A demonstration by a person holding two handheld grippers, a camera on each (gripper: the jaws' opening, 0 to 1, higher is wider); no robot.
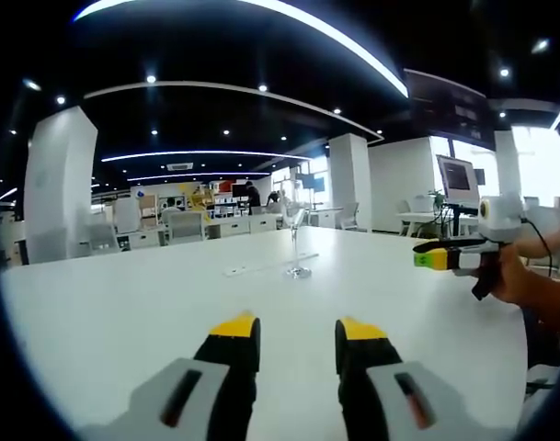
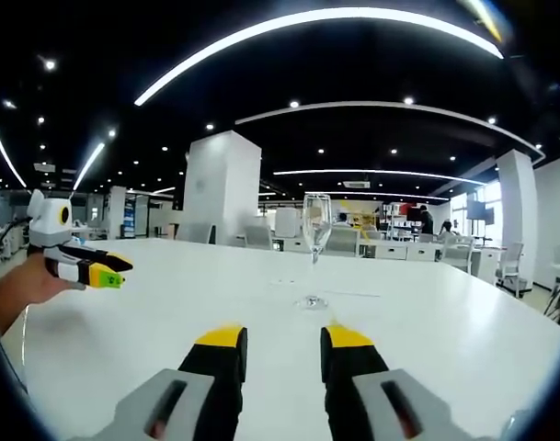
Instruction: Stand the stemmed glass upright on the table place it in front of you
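- The stemmed glass [image 2: 316, 246] is seen standing upright on the white table [image 2: 463, 331], apart from both tools.
- It could be toppled (tall bowl, thin stem) if it is nudged.
- The left gripper [image 1: 297, 334] and right gripper [image 2: 280, 339] are held parted, gripping nothing.

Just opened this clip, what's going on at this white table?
A person holds tongs in each hand over a white table. The stemmed glass stands upright on it, untouched. Both the left tongs and right tongs are open and empty, well short of the glass.
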